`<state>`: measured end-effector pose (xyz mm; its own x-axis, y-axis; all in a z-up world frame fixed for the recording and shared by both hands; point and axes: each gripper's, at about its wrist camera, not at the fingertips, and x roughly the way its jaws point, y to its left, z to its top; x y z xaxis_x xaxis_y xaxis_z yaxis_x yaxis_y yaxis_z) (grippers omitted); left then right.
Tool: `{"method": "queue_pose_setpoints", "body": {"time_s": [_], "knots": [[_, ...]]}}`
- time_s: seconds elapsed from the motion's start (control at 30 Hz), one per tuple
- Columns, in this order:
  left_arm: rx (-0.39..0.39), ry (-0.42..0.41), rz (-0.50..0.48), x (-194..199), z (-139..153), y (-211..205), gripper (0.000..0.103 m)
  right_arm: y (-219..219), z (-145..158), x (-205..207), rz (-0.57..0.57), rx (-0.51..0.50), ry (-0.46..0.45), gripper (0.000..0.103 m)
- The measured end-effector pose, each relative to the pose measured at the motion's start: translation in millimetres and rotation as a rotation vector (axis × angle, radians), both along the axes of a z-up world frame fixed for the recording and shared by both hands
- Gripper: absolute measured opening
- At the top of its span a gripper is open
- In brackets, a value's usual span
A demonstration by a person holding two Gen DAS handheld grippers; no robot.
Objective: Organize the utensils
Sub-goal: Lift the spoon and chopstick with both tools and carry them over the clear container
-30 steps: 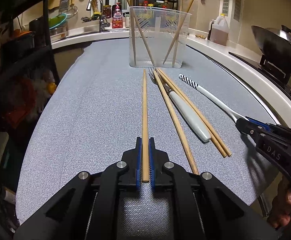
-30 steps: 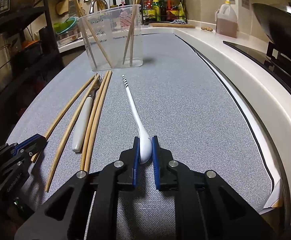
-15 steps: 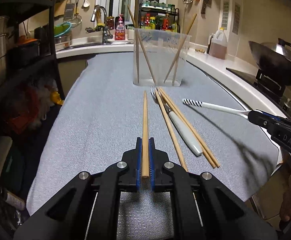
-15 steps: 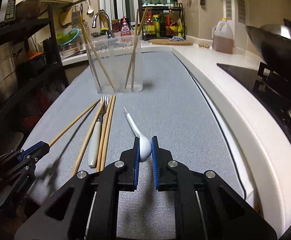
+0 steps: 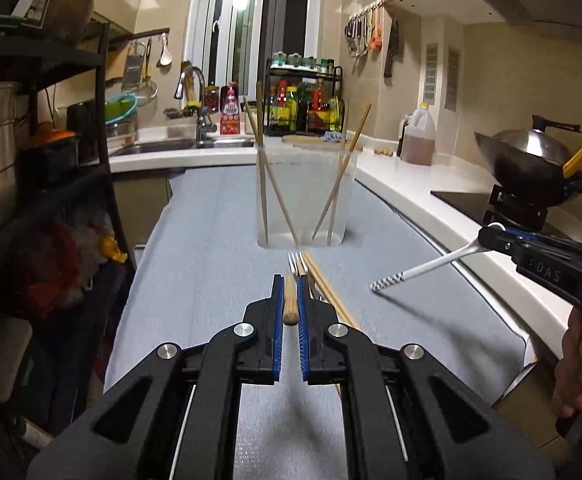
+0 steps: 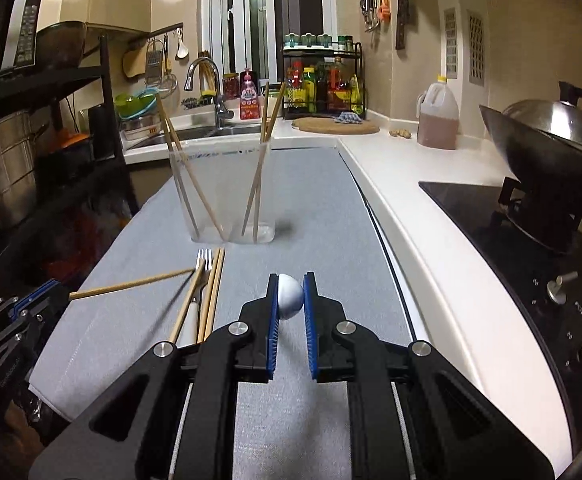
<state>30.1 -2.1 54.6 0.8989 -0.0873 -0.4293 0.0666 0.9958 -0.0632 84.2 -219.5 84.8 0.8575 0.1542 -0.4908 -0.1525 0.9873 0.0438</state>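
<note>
My left gripper (image 5: 290, 300) is shut on a wooden chopstick (image 5: 290, 307) and holds it lifted over the grey mat, pointing at the clear plastic container (image 5: 305, 196); the chopstick also shows in the right wrist view (image 6: 131, 285). My right gripper (image 6: 291, 298) is shut on the bowl of a white spoon (image 6: 290, 296), lifted above the mat; its striped handle (image 5: 387, 281) shows in the left wrist view. The container (image 6: 227, 196) holds several chopsticks. A white-handled fork (image 6: 203, 268) and more chopsticks (image 6: 213, 292) lie on the mat in front of it.
The grey mat (image 5: 211, 264) covers the counter. A white counter edge (image 6: 419, 240) runs on the right, with a stove and wok (image 6: 547, 152) beyond it. A dark shelf rack (image 5: 31, 160) stands at the left. The sink (image 5: 179, 146) and a bottle rack are behind the container.
Both grippers have risen off the mat, lifting the chopstick and the spoon, and tilted so both utensils point toward the container. The fork and other chopsticks have not moved.
</note>
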Motion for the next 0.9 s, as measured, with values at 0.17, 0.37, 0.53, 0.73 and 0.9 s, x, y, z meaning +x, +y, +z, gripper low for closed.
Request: {"method": "queue_pose_setpoints", "body": {"time_s": [0.17,0.37,0.53,0.73,0.9], "knots": [[-0.019,-0.046,0.001,15,30,8,0.006,6,18,14,0.030,-0.021,-0.025,0.012],[-0.049,-0.064,-0.007,39,66,15,0.006,13,37,35,0.056,-0.030,-0.035,0.012],[-0.048,-0.047,-0.010,57,88,16,0.006,23,55,53,0.088,-0.043,-0.035,0.012],[-0.060,-0.017,-0.020,78,107,17,0.006,33,71,74,0.115,-0.042,-0.004,0.012],[-0.070,-0.002,-0.023,95,121,20,0.006,37,79,88,0.132,-0.060,0.006,0.012]]}}
